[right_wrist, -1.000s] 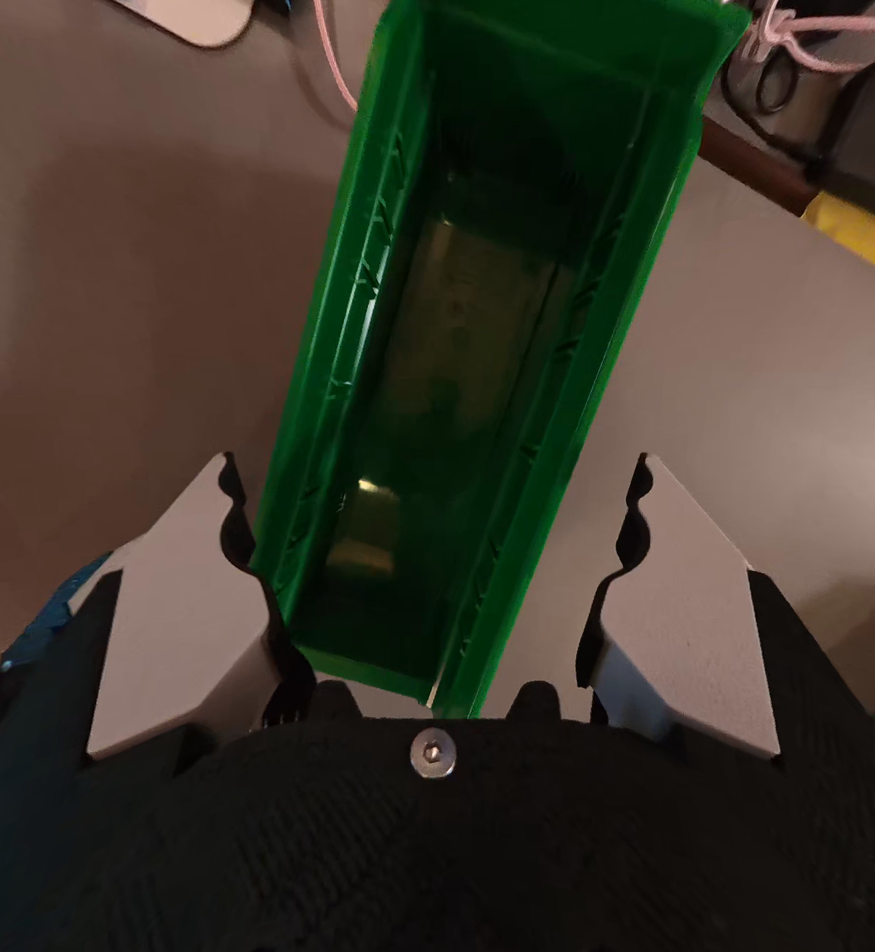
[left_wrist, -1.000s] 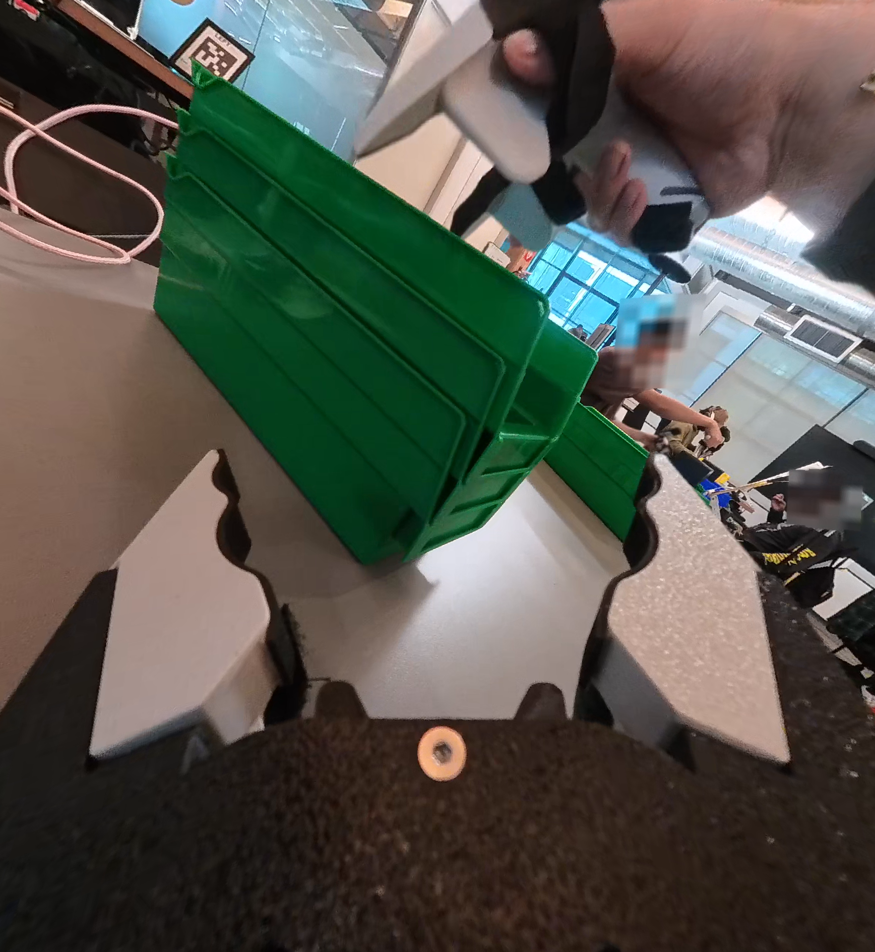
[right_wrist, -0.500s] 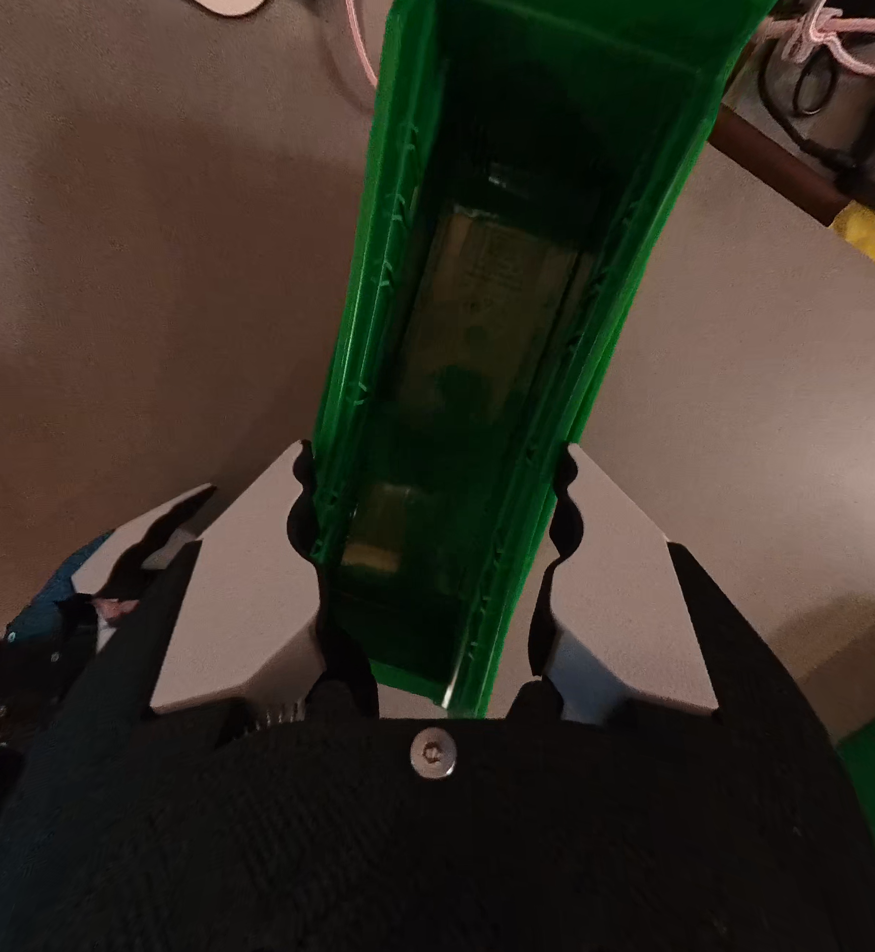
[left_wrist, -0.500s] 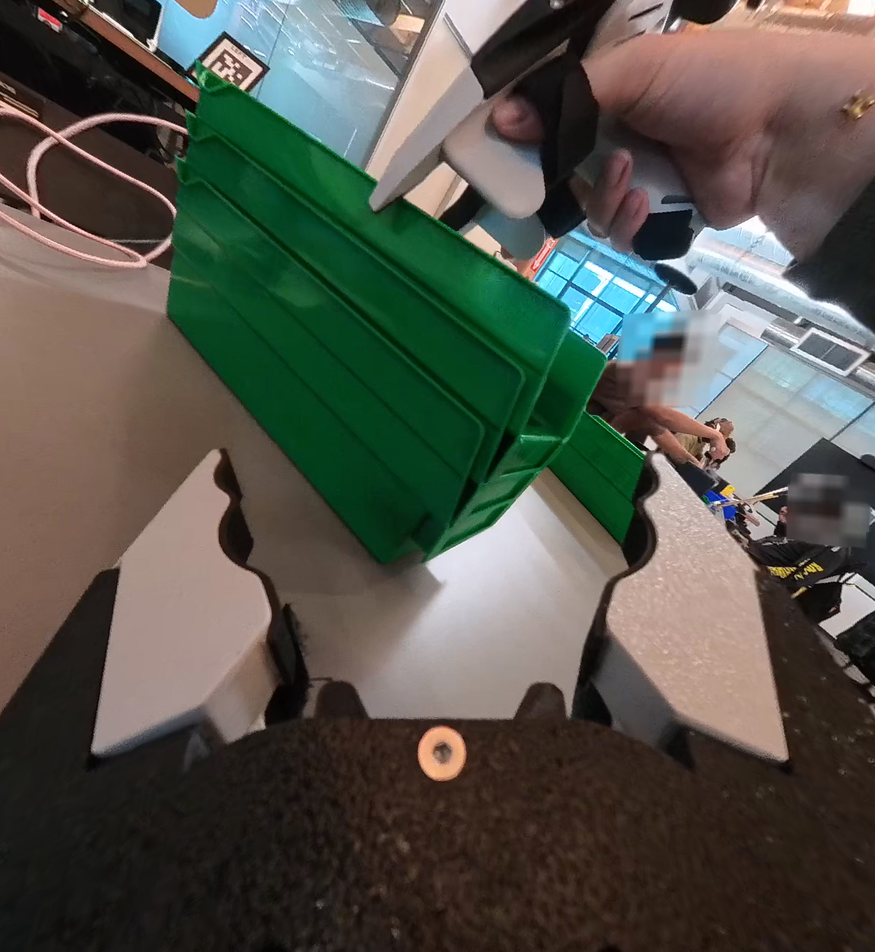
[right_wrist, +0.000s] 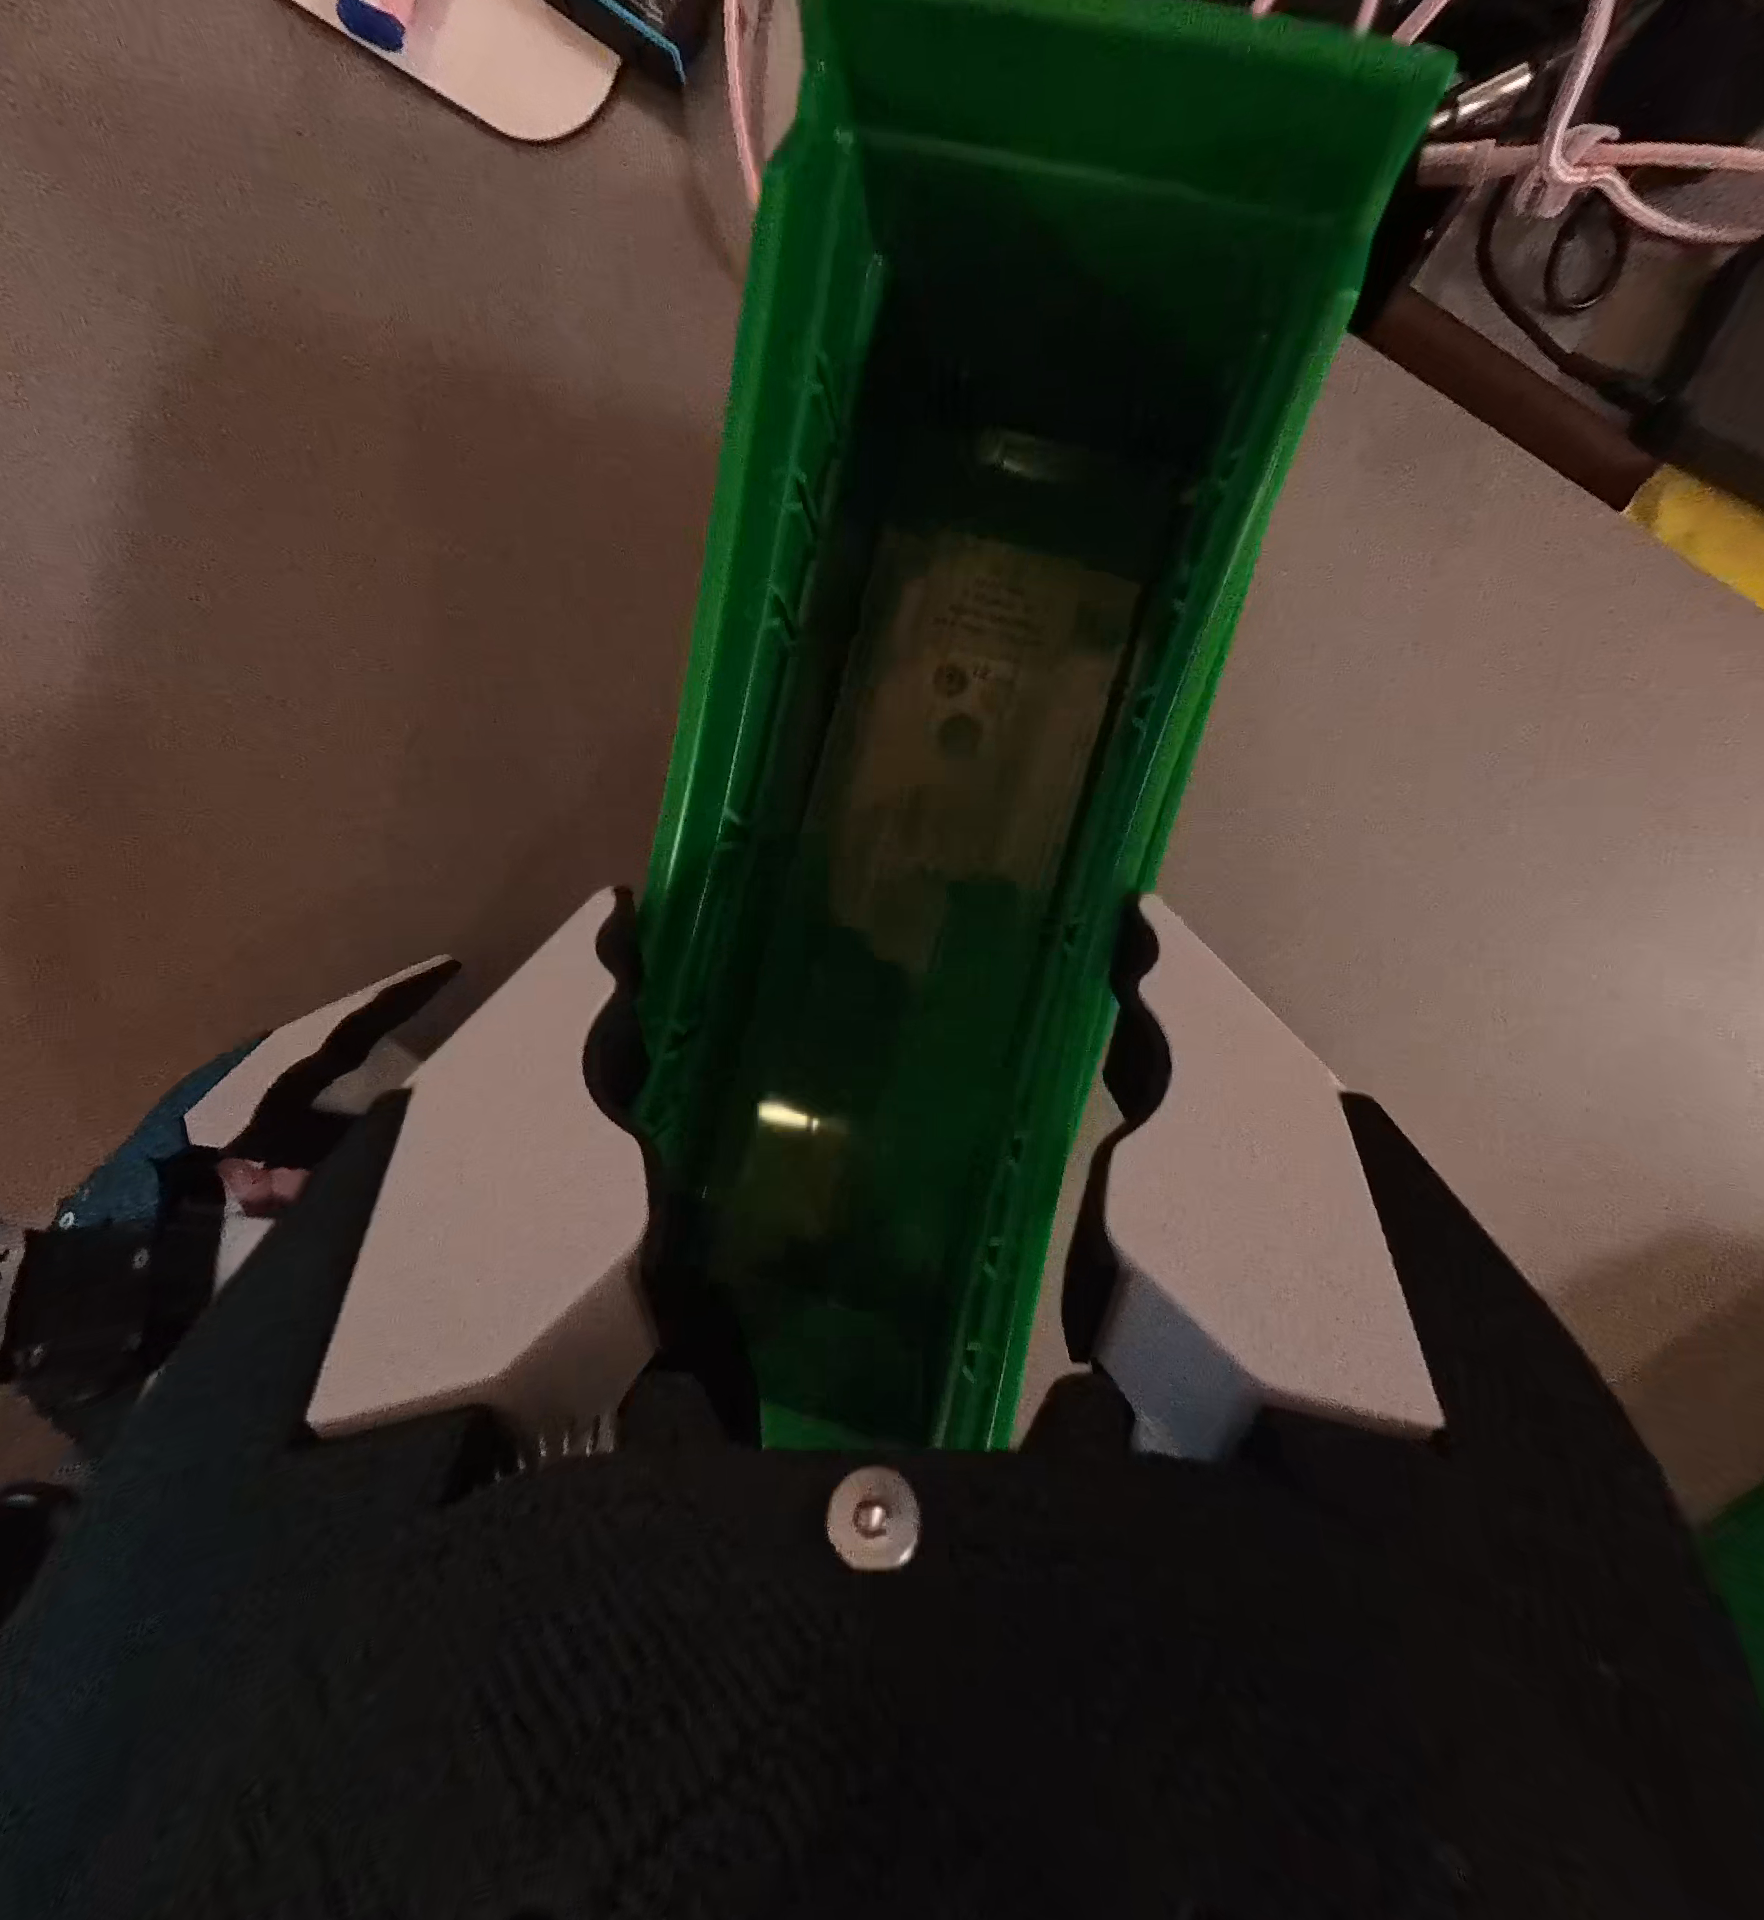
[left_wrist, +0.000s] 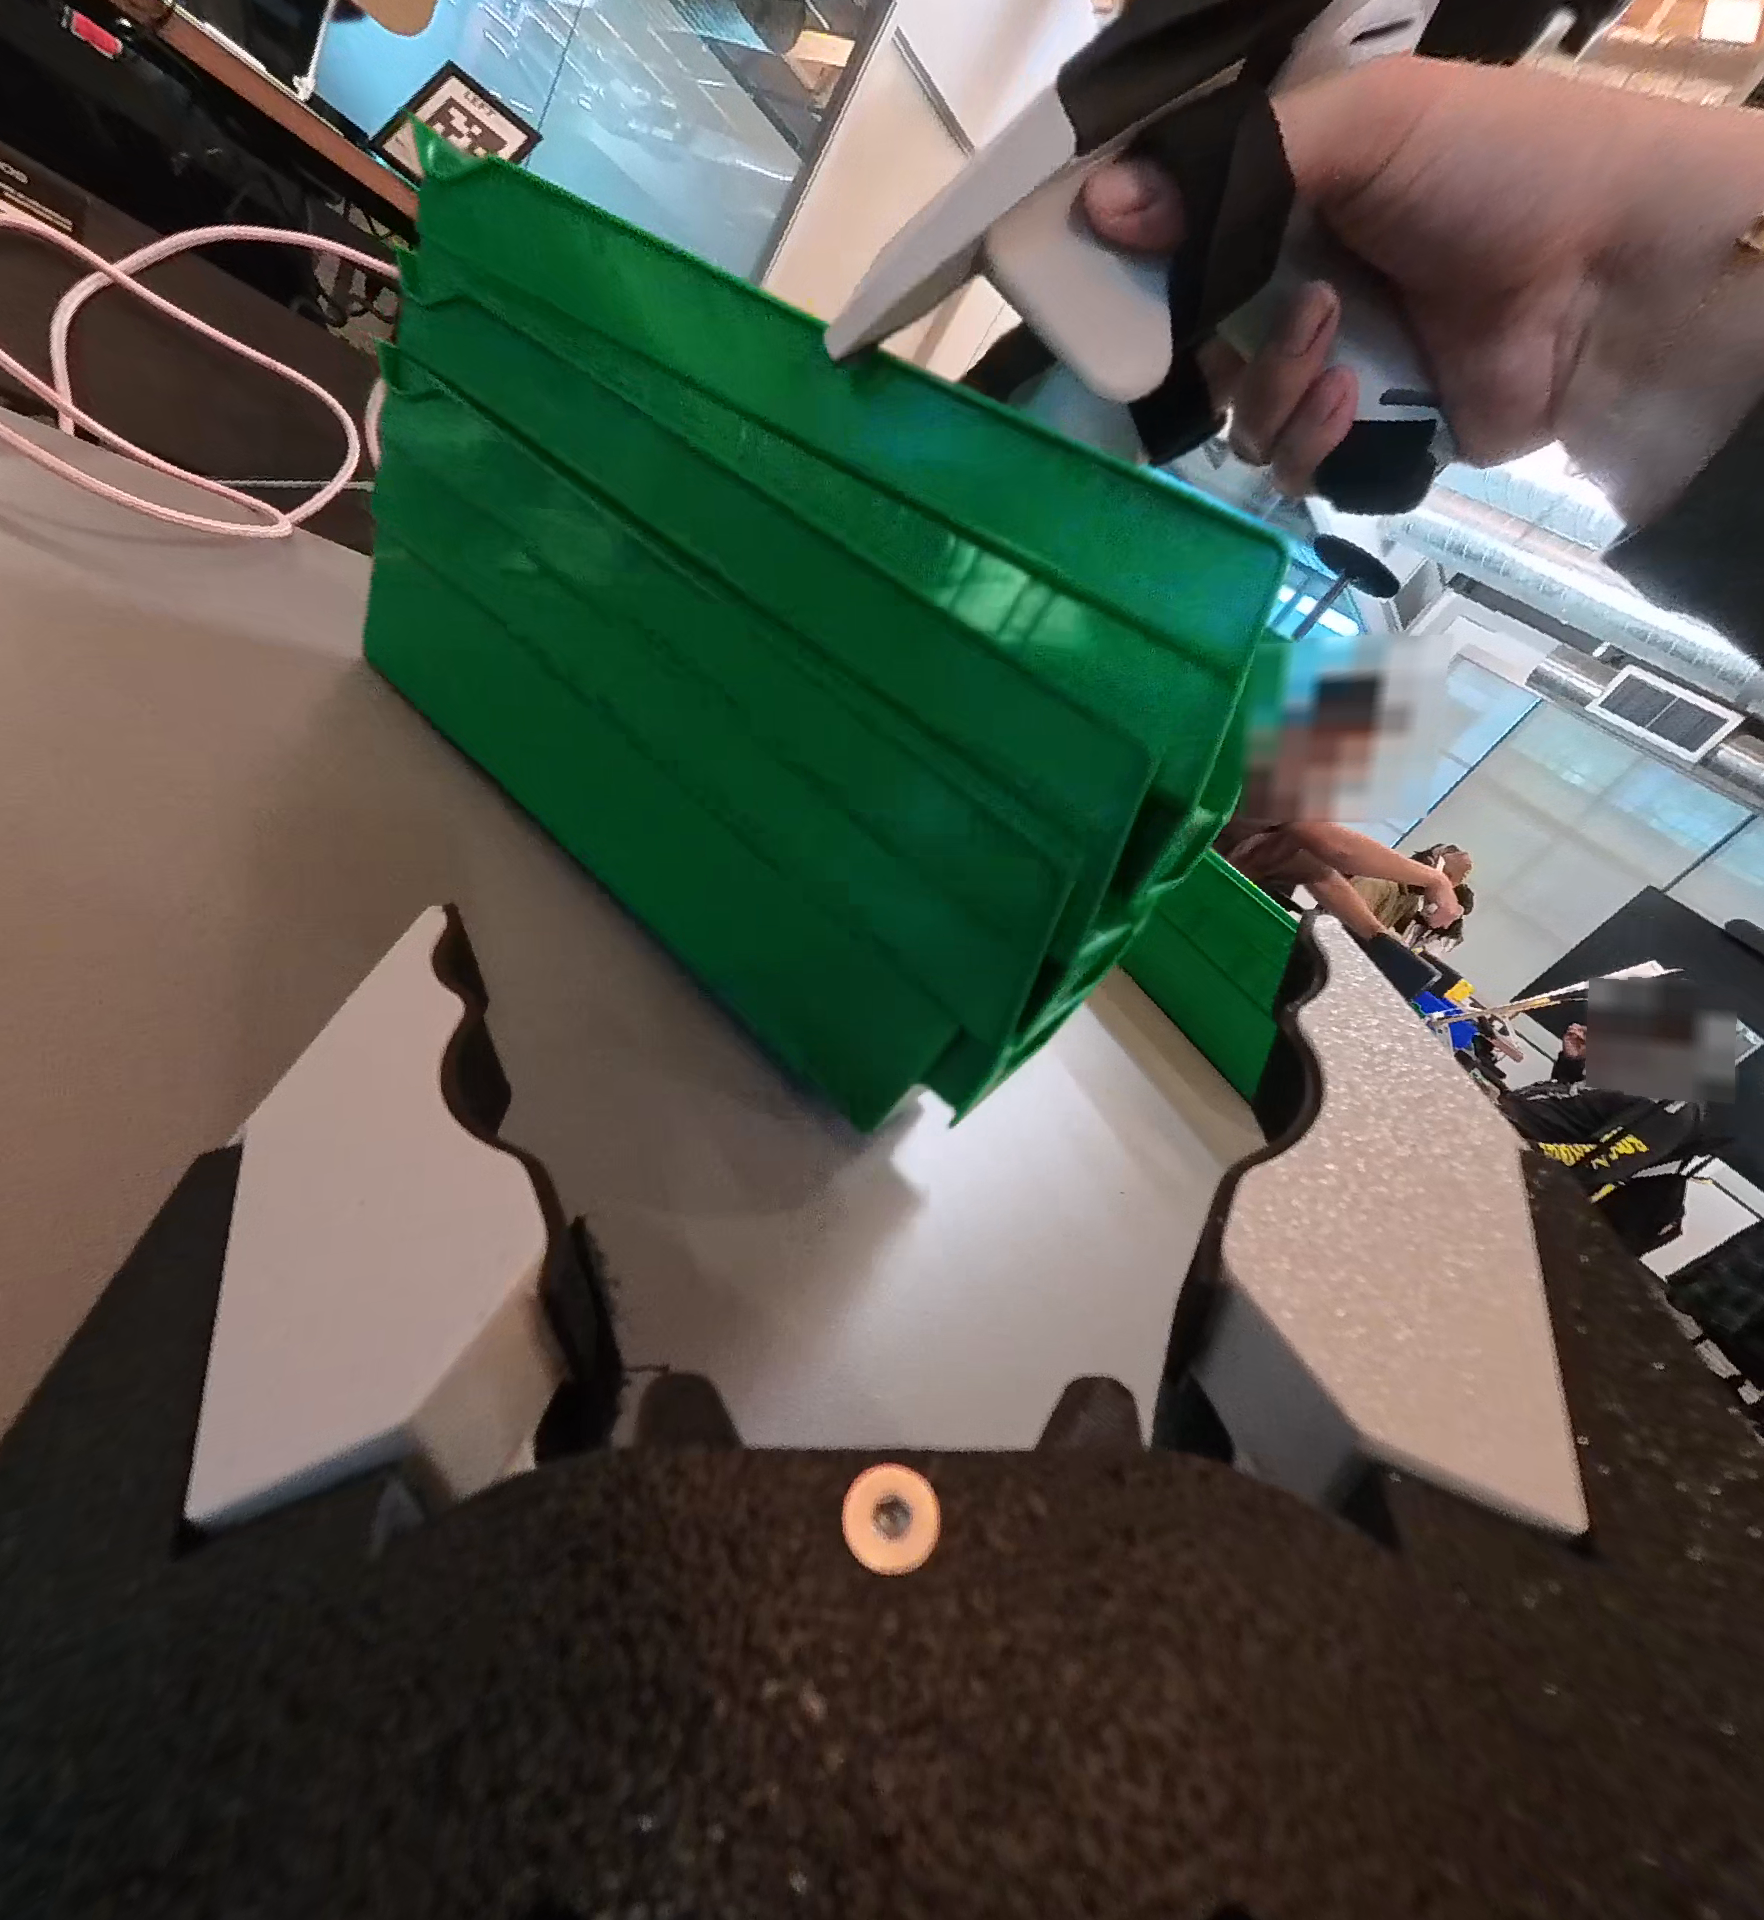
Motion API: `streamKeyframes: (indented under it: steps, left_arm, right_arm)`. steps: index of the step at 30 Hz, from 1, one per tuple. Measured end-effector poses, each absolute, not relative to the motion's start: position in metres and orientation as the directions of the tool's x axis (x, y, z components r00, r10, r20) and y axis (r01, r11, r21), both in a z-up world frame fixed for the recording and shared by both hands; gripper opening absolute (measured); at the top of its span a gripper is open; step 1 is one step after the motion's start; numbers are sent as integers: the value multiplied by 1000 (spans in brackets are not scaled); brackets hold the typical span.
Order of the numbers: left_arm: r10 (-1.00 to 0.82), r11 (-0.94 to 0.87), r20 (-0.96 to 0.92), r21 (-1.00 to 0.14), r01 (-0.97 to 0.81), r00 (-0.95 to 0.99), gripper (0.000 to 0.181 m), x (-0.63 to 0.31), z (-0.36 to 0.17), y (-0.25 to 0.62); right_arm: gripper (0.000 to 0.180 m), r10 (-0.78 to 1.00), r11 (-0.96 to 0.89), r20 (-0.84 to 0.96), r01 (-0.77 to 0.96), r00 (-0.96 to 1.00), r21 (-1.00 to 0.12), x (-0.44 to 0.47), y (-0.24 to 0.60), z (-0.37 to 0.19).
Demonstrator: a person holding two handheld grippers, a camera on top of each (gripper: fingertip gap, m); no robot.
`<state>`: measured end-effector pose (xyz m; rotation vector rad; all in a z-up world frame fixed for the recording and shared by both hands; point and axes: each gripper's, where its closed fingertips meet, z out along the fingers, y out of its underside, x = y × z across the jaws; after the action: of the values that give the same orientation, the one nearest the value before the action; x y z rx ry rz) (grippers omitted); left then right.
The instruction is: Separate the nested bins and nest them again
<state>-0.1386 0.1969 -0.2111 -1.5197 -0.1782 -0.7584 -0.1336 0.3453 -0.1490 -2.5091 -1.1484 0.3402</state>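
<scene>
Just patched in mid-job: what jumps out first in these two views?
The stack of nested green bins on the grey table, centre of the left wrist view. The right tongs clamp the top bin's long walls from above, while the left tongs wait open just short of the stack.

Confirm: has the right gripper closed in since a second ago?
Yes. The right gripper has narrowed from wide open until its fingers press both long walls of the top green bin, whose rim stays between them.

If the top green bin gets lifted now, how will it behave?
The top bin is probably light: thin walls, empty. It may drag the nested stack up, since the bins fit closely. The right gripper squeezes both walls, which might flex.
</scene>
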Motion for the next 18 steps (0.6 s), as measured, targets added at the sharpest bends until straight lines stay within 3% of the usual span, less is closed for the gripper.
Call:
streamKeyframes:
  steps: [6,11,18]
  left_arm:
    - [-336,-125,553,-828,546,762,145,-138,-211,197]
    - [-338,-125,554,-828,547,761,145,-138,-211,197]
    - [-337,-126,556,-827,549,760,145,-138,-211,197]
  right_arm:
    - [92,763,-597,-64,662,643,-453,-129,348,-124]
    - [93,757,-570,-59,615,650,-545,-113,360,-68]
    - [94,671,-582,-34,497,741,-644,-21,395,-10]
